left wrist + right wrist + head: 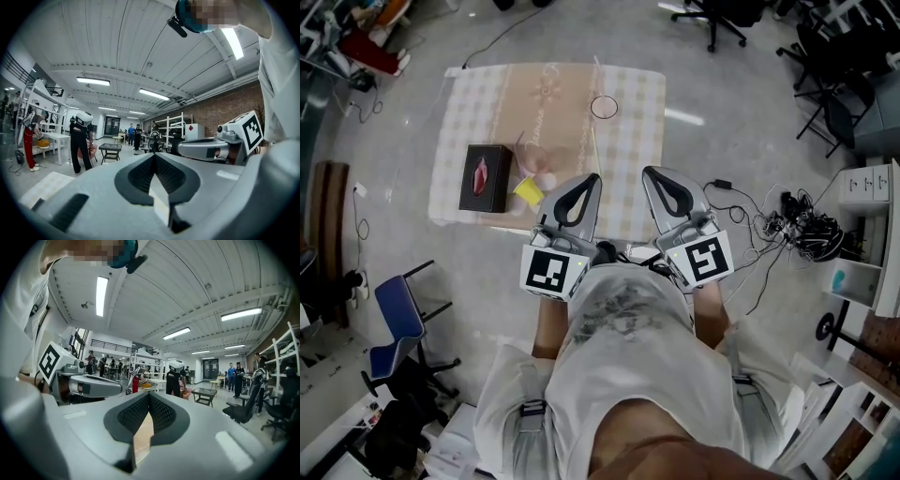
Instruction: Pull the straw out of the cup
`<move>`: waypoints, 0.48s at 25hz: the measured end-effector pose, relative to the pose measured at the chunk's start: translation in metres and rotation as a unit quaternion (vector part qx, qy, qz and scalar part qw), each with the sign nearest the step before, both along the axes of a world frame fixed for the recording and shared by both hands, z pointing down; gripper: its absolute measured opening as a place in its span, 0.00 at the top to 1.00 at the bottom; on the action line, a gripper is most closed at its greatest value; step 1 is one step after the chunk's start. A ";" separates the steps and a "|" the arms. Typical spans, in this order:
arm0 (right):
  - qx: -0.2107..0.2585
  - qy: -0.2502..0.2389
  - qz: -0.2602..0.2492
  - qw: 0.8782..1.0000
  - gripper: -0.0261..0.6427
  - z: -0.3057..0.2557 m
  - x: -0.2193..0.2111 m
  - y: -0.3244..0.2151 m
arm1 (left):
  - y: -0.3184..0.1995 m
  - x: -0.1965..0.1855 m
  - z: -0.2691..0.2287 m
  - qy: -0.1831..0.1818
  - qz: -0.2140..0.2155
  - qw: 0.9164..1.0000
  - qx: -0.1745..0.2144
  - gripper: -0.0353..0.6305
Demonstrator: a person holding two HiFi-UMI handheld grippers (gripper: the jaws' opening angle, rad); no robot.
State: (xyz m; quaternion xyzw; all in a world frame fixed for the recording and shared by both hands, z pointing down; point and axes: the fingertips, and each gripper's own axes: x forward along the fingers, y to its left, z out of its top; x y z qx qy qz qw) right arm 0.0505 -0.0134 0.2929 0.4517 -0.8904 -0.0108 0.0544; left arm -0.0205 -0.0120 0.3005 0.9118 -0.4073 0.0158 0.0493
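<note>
Straw [597, 150], as I read it, is the thin pale line running from the cup [592, 107] toward me, ending just ahead of my left gripper [592, 178]. The right gripper [648, 172] sits further aside. Both are closed and empty.

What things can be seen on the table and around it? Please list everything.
table: one, beige checked cloth, centre
box: one, black with red mark, table's left part
cup: one, clear, right of box
yellow thing: one, yellow, near edge beside box
ring: one, black, table's far part
chair: one, blue, floor at left
cables: a bundle, black, floor at right
left gripper: one, grey, shut, at table's near edge
right gripper: one, grey, shut, beside the left one
</note>
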 end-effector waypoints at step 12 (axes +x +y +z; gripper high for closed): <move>0.009 0.002 0.023 1.000 0.95 -0.009 -0.029 -0.041 | -0.041 -0.021 -0.001 0.004 0.031 1.000 -0.005 0.94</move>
